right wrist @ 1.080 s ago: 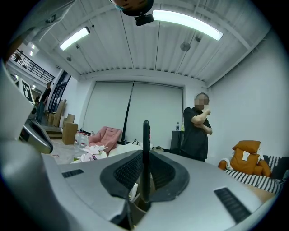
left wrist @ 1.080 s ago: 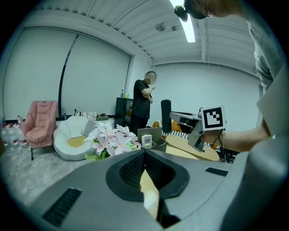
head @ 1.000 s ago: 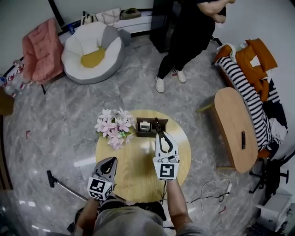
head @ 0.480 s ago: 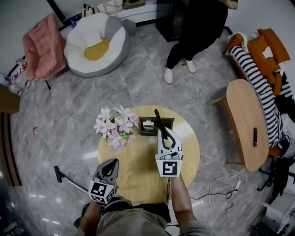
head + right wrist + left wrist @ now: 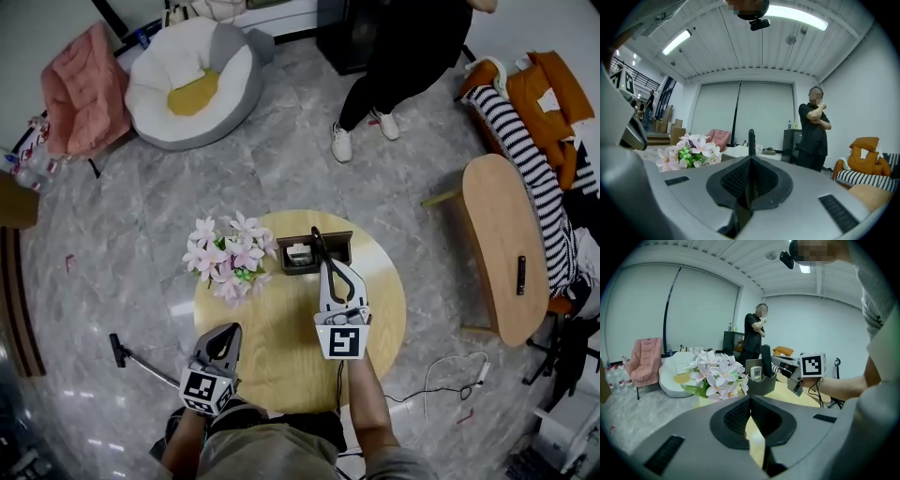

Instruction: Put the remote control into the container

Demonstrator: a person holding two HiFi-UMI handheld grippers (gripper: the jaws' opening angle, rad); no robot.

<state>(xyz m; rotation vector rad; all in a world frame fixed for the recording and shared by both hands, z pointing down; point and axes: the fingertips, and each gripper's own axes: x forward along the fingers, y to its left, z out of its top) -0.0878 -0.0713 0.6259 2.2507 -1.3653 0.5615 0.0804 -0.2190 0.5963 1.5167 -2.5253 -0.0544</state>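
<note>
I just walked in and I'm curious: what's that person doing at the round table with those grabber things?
A person is putting a black remote control into the dark container on the round table, beside the flowers. The right gripper grips it, its jaws having just squeezed tighter, and it already stands partly inside. The left gripper is shut and empty.
</note>
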